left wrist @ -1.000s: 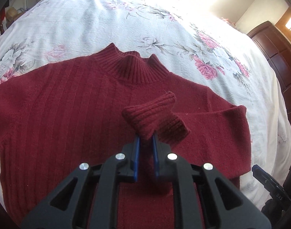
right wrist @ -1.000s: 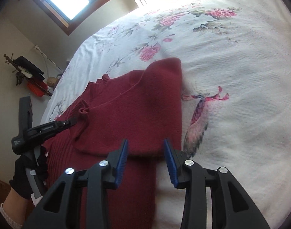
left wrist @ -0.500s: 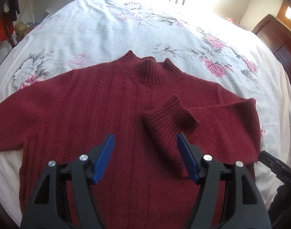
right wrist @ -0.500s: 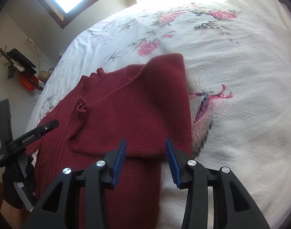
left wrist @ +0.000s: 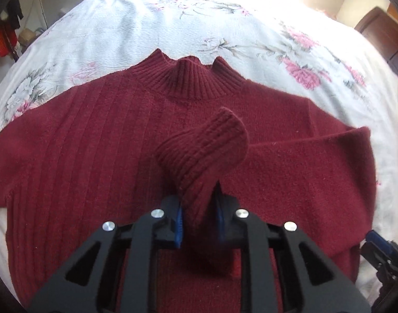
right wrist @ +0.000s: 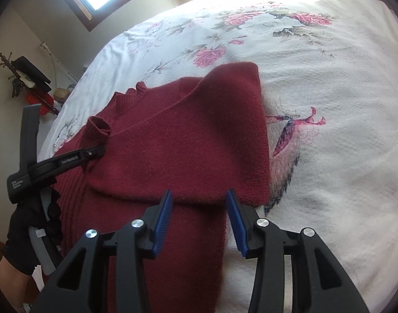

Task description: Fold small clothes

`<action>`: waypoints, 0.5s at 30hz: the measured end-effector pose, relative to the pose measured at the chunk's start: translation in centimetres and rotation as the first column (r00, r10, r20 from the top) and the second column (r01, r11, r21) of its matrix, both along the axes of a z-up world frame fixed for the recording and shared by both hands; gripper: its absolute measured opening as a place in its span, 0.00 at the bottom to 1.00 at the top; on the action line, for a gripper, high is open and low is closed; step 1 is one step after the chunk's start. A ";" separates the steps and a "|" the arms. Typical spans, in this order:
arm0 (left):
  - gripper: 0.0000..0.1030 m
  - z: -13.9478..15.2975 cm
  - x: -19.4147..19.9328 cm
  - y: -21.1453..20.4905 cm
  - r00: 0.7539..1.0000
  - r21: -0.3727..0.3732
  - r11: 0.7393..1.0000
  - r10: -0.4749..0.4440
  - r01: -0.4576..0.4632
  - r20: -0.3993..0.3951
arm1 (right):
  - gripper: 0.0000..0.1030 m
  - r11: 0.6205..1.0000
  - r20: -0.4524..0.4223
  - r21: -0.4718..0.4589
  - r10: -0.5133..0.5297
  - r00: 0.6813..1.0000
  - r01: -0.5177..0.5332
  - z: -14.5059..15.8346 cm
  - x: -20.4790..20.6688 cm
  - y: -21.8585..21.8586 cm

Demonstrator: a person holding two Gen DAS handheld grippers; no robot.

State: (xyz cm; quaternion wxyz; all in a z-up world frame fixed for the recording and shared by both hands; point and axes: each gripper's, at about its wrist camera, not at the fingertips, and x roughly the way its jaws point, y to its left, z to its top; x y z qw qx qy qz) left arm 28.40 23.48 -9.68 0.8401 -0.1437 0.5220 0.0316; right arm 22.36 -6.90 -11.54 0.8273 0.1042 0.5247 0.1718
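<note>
Lying flat on floral bedspread (left wrist: 136,26): dark red sweater (left wrist: 89,140), collar away from camera. Left gripper (left wrist: 199,221) clamped on ribbed sleeve cuff (left wrist: 204,148), lifted over sweater chest. Right gripper (right wrist: 199,216) with fingers spread apart, holding nothing, hovering above folded-in sleeve (right wrist: 193,140) near sweater's side edge.

Dark red ribbed sweater (left wrist: 99,140); white bedspread (left wrist: 136,26), pink flowers
</note>
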 end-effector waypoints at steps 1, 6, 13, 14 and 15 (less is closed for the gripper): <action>0.16 0.6 -0.6 0.9 1.000 -0.017 1.000 0.014 -0.013 0.028 | 0.42 1.000 0.006 0.003 0.004 1.000 -0.004 0.2 0.0 0.1; 0.19 2.4 -2.0 4.5 0.992 -0.072 0.997 0.033 -0.024 0.123 | 0.42 0.999 0.020 0.017 0.037 0.999 -0.037 1.0 0.8 1.6; 0.41 0.1 -2.3 10.0 0.995 -0.149 0.985 0.094 -0.087 0.041 | 0.41 0.999 -0.113 0.040 0.030 0.993 -0.026 -3.1 3.2 3.0; 0.42 0.5 -2.8 11.0 0.992 -0.147 0.983 0.118 -0.109 0.055 | 0.40 0.998 -0.119 0.053 0.026 0.993 -0.019 -3.5 3.2 2.8; 0.43 1.1 -3.3 12.2 0.988 -0.138 0.982 0.138 -0.127 0.073 | 0.40 0.998 -0.120 0.063 0.024 0.992 -0.016 -3.4 3.2 2.6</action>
